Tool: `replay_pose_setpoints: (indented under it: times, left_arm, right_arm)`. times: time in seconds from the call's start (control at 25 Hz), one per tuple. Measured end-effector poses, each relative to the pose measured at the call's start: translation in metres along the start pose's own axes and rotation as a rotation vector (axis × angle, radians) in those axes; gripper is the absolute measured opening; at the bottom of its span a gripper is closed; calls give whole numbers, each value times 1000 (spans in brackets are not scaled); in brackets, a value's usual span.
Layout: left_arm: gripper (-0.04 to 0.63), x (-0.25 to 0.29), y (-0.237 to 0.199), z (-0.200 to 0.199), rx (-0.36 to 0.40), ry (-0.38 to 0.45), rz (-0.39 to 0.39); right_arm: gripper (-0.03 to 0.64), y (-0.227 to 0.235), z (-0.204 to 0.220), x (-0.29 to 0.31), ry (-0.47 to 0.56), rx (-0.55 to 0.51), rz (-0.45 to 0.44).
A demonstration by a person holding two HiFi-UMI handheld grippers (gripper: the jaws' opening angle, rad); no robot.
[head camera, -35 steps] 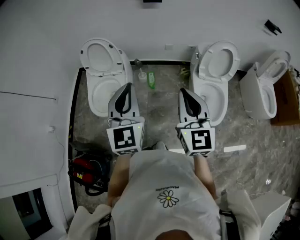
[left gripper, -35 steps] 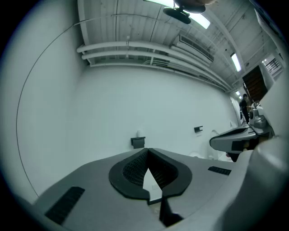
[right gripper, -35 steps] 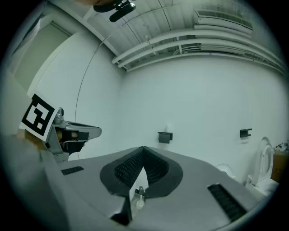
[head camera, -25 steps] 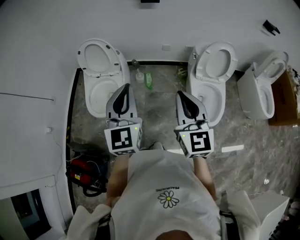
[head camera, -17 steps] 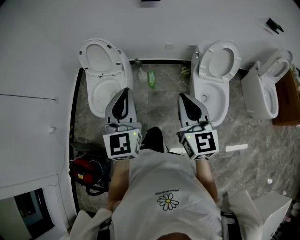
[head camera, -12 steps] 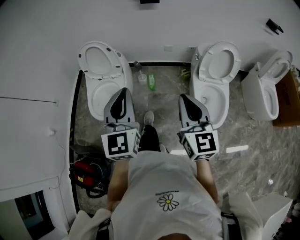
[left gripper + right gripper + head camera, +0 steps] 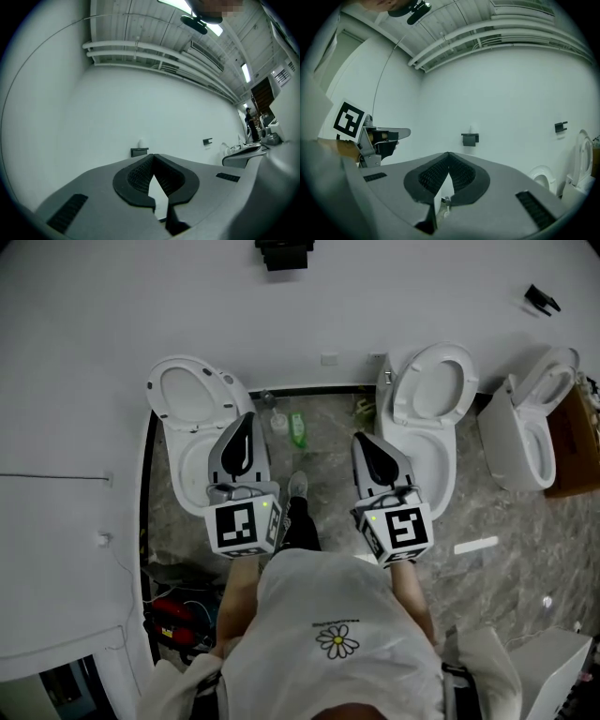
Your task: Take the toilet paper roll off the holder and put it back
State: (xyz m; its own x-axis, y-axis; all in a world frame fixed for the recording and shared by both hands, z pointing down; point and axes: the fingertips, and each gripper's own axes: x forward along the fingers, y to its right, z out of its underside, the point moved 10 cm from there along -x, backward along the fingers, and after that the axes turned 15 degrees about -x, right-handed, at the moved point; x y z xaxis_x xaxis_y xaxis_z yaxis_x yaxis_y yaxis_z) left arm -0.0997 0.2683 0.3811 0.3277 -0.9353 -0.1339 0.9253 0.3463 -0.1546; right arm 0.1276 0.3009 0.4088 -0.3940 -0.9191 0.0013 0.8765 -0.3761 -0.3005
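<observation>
Left gripper (image 7: 151, 157) has its jaws together at the tips, with nothing between them. Right gripper (image 7: 448, 155) is likewise closed and empty. In the head view, two grippers are held side by side in front of the person, left (image 7: 246, 420) and right (image 7: 362, 441), each carrying one marker cube.

Two dark holders are fixed to the white wall: the near holder (image 7: 282, 254) straight ahead, and a second holder (image 7: 542, 298) further right. The roll (image 7: 474, 129) shows only as a faint white shape on top of the near holder (image 7: 469, 138), well apart from both grippers. The left gripper view shows the same pair, holder (image 7: 139, 152) and roll (image 7: 140, 142).

Three toilets stand along the wall, all with lids raised: left toilet (image 7: 192, 404), middle toilet (image 7: 429, 395), right toilet (image 7: 532, 423). One green bottle (image 7: 297, 428) stands on the floor between the left and middle toilets. One shoe (image 7: 297, 487) shows between the grippers.
</observation>
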Motion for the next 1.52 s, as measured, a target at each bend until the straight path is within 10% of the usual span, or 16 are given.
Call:
replay_pose_setpoints:
  times: [0.84, 1.52]
  left_arm:
    - [15, 279, -136, -21, -88, 19, 101]
    - [15, 354, -140, -28, -76, 65, 48]
  right_arm:
    - [9, 95, -23, 273, -29, -9, 144]
    - [9, 144, -26, 351, 73, 20, 126]
